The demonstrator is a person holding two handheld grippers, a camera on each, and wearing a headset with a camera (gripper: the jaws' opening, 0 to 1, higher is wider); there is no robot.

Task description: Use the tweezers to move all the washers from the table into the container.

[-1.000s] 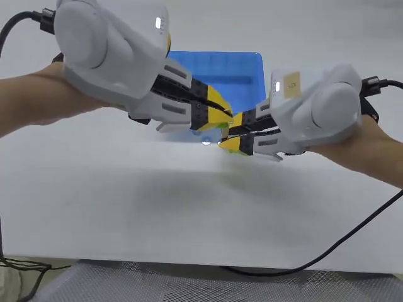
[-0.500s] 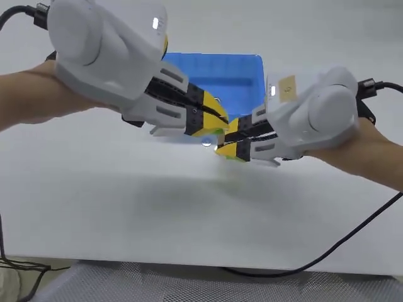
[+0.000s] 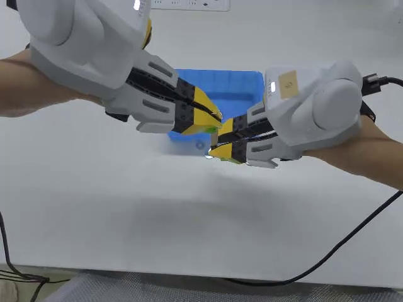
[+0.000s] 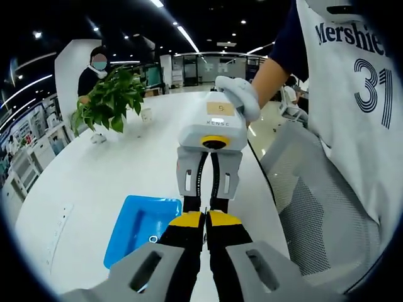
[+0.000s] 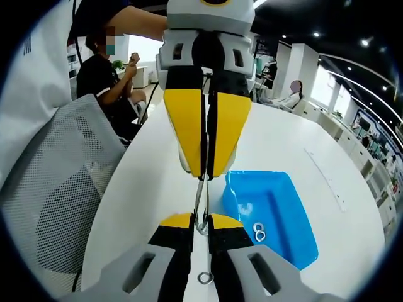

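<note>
While my left gripper (image 5: 203, 174) and right gripper (image 5: 201, 221) pinch thin metal tweezers (image 5: 201, 198), a ring washer (image 5: 205, 277) lies on the table (image 5: 151, 189).

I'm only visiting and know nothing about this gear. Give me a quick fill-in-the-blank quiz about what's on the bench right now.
1. The container is ____ in colour.
2. The tweezers stretch between the left gripper and the right gripper, whose jaw tips are coloured ____.
3. In the right gripper view, one washer lies outside the container, on the white ____.

Missing words: blue; yellow; table.
</note>
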